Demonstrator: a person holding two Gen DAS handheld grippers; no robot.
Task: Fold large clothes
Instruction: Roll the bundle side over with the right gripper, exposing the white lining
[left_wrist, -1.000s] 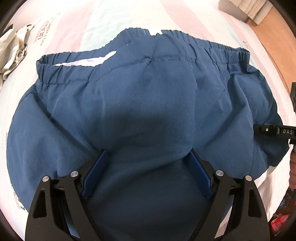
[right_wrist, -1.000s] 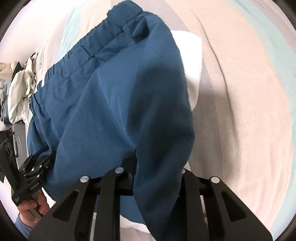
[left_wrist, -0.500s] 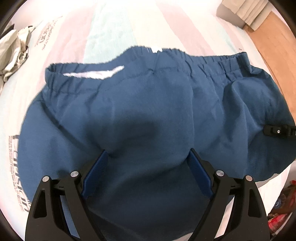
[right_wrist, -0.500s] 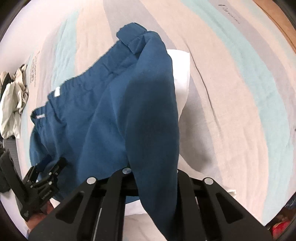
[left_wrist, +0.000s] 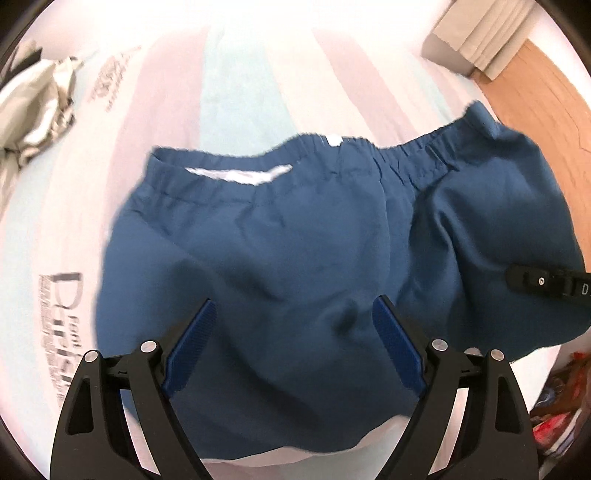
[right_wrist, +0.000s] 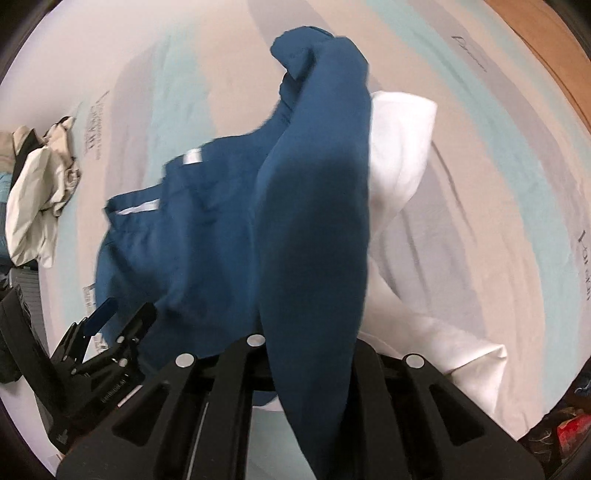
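Left gripper (left_wrist: 293, 328) low over bed (left_wrist: 258, 85), pointing toward waistband; jaws spread wide, blue pads (left_wrist: 192, 347) either side of shorts (left_wrist: 295, 251), nothing pinched. Right gripper (right_wrist: 306, 354) raised, clamped tight on shorts' edge, cloth hanging in fold. Shorts partly on bed, over white garment (right_wrist: 402, 147). Beige clothes (right_wrist: 40, 184) far left.

Shorts (left_wrist: 303, 258) lie on the bed (left_wrist: 229, 92), over a folded garment (right_wrist: 402, 147); crumpled clothes (left_wrist: 33, 107) well left of the shorts.
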